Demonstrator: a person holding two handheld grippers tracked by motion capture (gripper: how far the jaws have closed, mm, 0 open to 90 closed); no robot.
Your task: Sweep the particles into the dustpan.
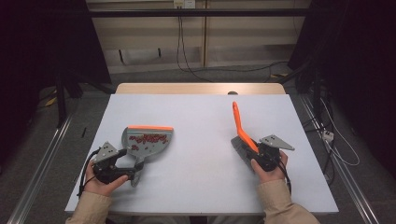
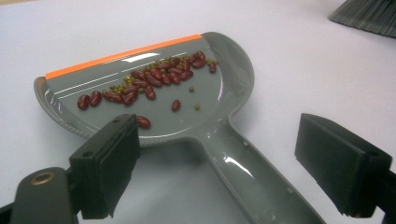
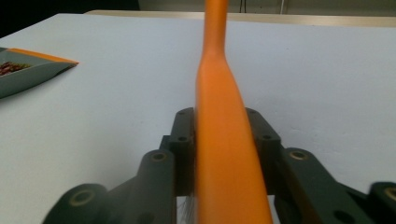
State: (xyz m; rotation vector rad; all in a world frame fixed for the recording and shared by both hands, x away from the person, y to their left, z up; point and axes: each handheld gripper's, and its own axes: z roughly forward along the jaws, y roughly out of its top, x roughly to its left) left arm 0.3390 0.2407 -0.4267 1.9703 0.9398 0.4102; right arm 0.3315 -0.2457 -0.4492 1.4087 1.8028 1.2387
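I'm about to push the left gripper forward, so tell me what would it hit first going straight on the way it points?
The left gripper stands open around the dustpan's handle, so the handle sliding between the jaws comes first, then probably the dustpan's pan holding the beans.

Both forearms come in from the near edge in tan sleeves, well apart. The left hand (image 1: 103, 181) holds the left gripper (image 1: 125, 164) low at the near left, its jaws spread wide and pointing right and slightly far; nothing is clamped between them. The right hand (image 1: 267, 169) holds the right gripper (image 1: 256, 150) at the near right, pointing far and a little left, its jaws closed tight.
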